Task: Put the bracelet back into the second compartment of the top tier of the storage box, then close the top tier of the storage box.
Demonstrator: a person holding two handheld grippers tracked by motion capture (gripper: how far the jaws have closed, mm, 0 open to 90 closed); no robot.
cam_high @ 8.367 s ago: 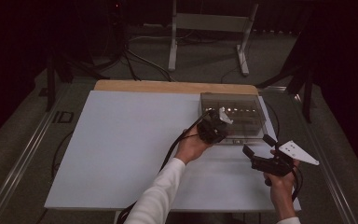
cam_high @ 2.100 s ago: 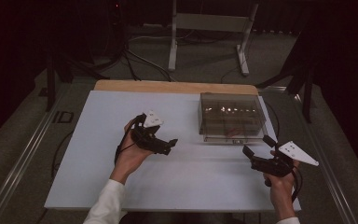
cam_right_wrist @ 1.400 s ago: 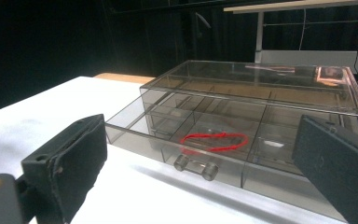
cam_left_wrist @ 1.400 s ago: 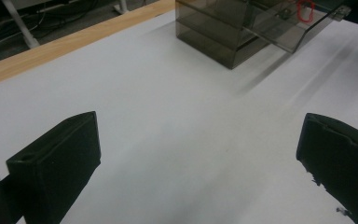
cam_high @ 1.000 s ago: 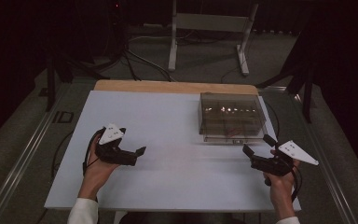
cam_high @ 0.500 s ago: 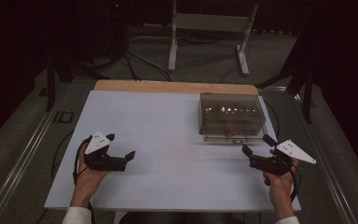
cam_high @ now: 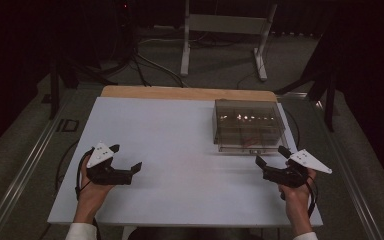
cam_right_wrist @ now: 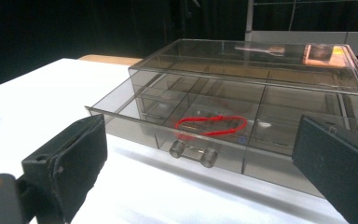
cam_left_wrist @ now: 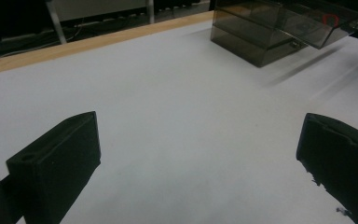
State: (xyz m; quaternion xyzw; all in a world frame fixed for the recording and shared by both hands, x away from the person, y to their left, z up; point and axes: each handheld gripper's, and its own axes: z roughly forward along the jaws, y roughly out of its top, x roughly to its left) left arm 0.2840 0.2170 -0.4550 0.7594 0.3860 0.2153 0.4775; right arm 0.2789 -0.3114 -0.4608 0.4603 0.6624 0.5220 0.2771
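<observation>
Drawer box (cam_high: 248, 125), clear smoky plastic, sits at the far right of the white table (cam_high: 180, 140) in the high view, its lower drawer pulled partly out toward the person. Left gripper (cam_high: 128, 159) is held low over the near left of the table, jaws apart, nothing between them, well apart from the box. Right gripper (cam_high: 271, 156) is at the near right, just in front of the drawer, jaws apart and pointing at it. Left gripper view: two black jaws spread wide over bare white tabletop; the box (cam_left_wrist: 279, 28) is off at the upper right, drawer (cam_left_wrist: 328, 25) jutting out. Right gripper view: jaws wide apart, framing the open drawer (cam_right_wrist: 205, 126); a red loop of cord (cam_right_wrist: 210, 124) lies in a middle compartment, just behind the drawer's small clear handle (cam_right_wrist: 192, 153). Dividers split the drawer into compartments.
</observation>
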